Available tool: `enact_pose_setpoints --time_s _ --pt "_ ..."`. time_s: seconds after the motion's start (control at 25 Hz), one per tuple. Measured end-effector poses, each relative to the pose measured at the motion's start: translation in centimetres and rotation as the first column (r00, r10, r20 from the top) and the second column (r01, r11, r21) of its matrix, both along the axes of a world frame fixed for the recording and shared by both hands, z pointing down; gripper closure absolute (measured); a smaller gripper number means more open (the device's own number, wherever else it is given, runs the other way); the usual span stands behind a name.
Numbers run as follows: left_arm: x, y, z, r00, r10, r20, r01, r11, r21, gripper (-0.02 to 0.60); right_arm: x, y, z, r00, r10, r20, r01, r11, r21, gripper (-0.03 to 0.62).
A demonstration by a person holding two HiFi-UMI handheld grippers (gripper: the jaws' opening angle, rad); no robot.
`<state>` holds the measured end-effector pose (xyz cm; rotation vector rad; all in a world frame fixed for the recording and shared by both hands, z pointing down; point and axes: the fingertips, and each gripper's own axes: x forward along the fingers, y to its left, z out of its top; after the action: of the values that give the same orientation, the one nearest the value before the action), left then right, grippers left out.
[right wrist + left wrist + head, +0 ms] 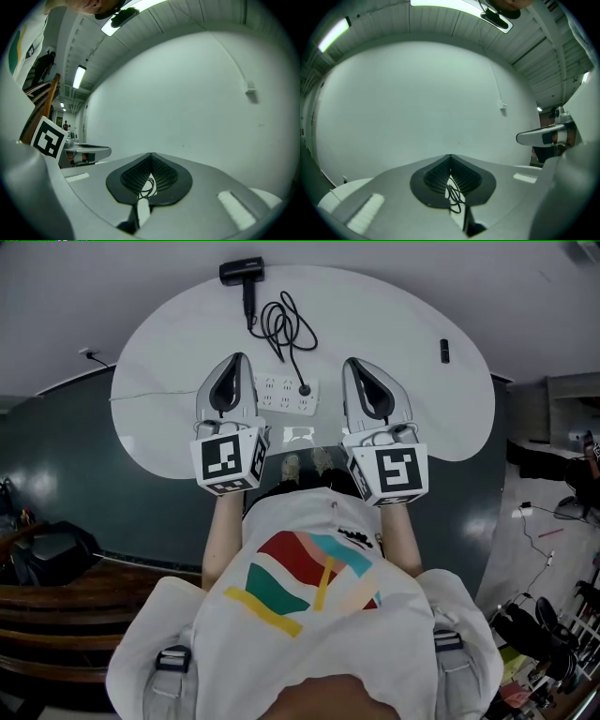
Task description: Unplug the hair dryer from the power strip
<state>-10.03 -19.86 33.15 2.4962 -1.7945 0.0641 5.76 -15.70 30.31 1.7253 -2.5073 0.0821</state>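
Observation:
A black hair dryer point(242, 273) lies at the far edge of the white oval table point(169, 343). Its black cord point(286, 324) is coiled on the tabletop and ends in a black plug point(304, 389) seated in the white power strip point(286, 395). My left gripper point(238, 358) hovers just left of the strip and my right gripper point(355, 363) just right of it; both are shut and hold nothing. In the left gripper view the shut jaws point(450, 157) show a bit of cord point(454, 197) through the gap below them. The right gripper view shows the same: shut jaws point(151, 154), cord point(147, 185).
A small black object point(444, 351) lies on the table's right side. A thin white lead point(150, 395) runs left from the strip off the table. Dark floor surrounds the table, with wooden furniture point(56, 606) at left and clutter point(553, 615) at right.

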Motion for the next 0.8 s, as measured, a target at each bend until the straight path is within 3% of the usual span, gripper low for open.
enact_pose_setpoints --time_s 0.4,0.52,0.64,0.8 --pt "-0.1 -1.7 1.9 1.0 -0.002 0.021 0.004 0.998 -0.064 0.577 -1.0 -2.2 1.3 0.998 -0.064 0.011 0.064 0.998 -0.025 0.582" --pt "0.3 -1.9 3.6 0.998 0.055 0.016 -0.052 0.989 -0.142 0.491 -1.3 -2.4 1.7 0.997 -0.07 0.013 0.07 0.997 -0.04 0.582" --pt "0.2 -2.1 6.3 0.995 0.103 0.018 -0.094 0.96 -0.263 0.417 -1.6 -2.3 2.4 0.997 -0.079 0.009 0.08 0.995 -0.056 0.582" --pt "-0.4 -1.8 10.7 0.99 0.138 0.032 -0.111 0.893 -0.437 0.364 -1.8 -2.1 3.2 0.996 -0.088 0.008 0.088 0.993 -0.08 0.582"
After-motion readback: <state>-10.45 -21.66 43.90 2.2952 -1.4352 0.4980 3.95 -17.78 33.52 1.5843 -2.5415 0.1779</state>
